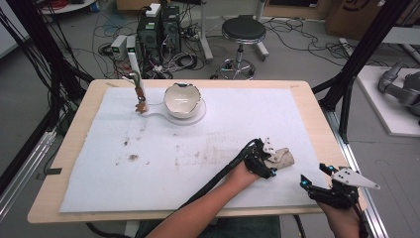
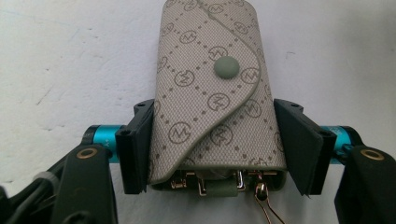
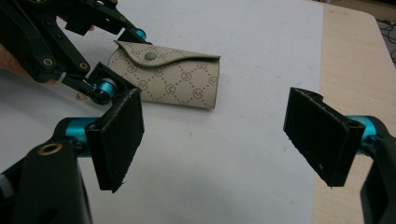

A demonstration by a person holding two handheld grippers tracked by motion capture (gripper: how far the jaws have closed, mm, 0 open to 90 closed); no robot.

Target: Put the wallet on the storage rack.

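A beige monogrammed key pouch with a green snap button lies on the white mat at the right front of the table. My left gripper is shut on the pouch's open end, one pad pressed on each side. Gold key hooks stick out below the flap. My right gripper is open with nothing between its pads. It hovers at the mat's right front corner, a short way right of the pouch.
A white mat with brown stains covers most of the wooden table. At the back, a cracked white bowl sits on a white plate. Left of it is a brown-tipped tool.
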